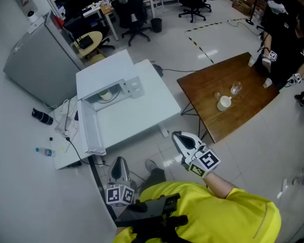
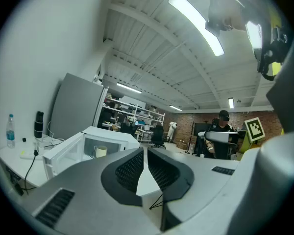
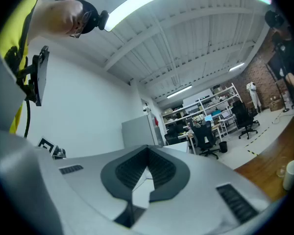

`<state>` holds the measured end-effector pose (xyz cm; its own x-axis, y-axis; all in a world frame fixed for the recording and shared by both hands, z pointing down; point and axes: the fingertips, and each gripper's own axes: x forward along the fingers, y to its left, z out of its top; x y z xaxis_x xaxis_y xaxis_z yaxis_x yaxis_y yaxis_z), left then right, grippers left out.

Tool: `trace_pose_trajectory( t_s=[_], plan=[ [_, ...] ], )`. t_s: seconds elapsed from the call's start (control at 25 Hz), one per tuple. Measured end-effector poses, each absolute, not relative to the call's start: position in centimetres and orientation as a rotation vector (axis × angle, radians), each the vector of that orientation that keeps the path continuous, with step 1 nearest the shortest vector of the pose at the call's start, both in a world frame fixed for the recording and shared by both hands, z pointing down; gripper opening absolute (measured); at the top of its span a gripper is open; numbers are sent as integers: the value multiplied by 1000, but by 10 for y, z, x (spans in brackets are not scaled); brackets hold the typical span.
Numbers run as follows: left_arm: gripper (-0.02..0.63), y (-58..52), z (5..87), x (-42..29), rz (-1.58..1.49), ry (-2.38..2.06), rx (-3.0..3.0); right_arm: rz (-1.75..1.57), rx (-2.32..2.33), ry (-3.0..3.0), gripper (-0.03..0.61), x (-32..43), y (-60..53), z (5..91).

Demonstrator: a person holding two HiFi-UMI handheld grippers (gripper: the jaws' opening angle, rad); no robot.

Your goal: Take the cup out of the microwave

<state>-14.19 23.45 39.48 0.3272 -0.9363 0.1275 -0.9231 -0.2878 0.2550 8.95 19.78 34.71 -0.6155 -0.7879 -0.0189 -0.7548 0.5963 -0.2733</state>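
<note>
Tongs shut tight and empty on both sides, left tongs point(image 1: 120, 162) and right tongs point(image 1: 178, 137), both apart from the white table point(image 1: 142, 116). The cup point(image 1: 106, 95), seemingly cream, sits inside the open microwave point(image 1: 104, 72) there.

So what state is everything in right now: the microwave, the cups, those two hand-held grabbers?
White box-shaped microwave: door swung wide open.
Pale cup: upright inside the microwave, not yet taken.
White mug: upright on the brown wooden table.
Clear glass: upright on the same table.
Left gripper: jaws shut, nothing between them.
Right gripper: jaws shut, nothing between them.
</note>
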Motion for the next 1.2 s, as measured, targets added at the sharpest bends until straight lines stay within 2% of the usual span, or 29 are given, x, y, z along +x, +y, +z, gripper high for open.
trace_pose_trajectory(
  t_s=[0.32, 0.6, 0.72, 0.8, 0.84, 0.96, 1.04, 1.2],
  plan=[
    [23, 104, 392, -190, -4, -1617, 2415, -262, -1277, 2712, 5, 10, 60, 333],
    [25, 47, 408, -189, -1, -1577, 2356, -325, -1251, 2739, 5, -2, -4, 346],
    [105, 18, 424, -180, 19, -1553, 2349, -364, -1228, 2757, 5, 1, -31, 357],
    [111, -9, 452, -182, 55, -1571, 2308, -413, -1202, 2782, 5, 1, -48, 368],
    [160, -26, 471, -185, 62, -1585, 2278, -439, -1184, 2795, 5, 2, -56, 375],
    [420, -87, 533, -202, 50, -1661, 2203, -520, -1113, 2852, 5, 0, -71, 404],
    [461, -133, 572, -213, 90, -1724, 2184, -585, -1072, 2894, 5, -4, -78, 432],
    [471, -226, 621, -234, 118, -1822, 2127, -691, -1050, 2927, 5, -3, -96, 478]
  ],
)
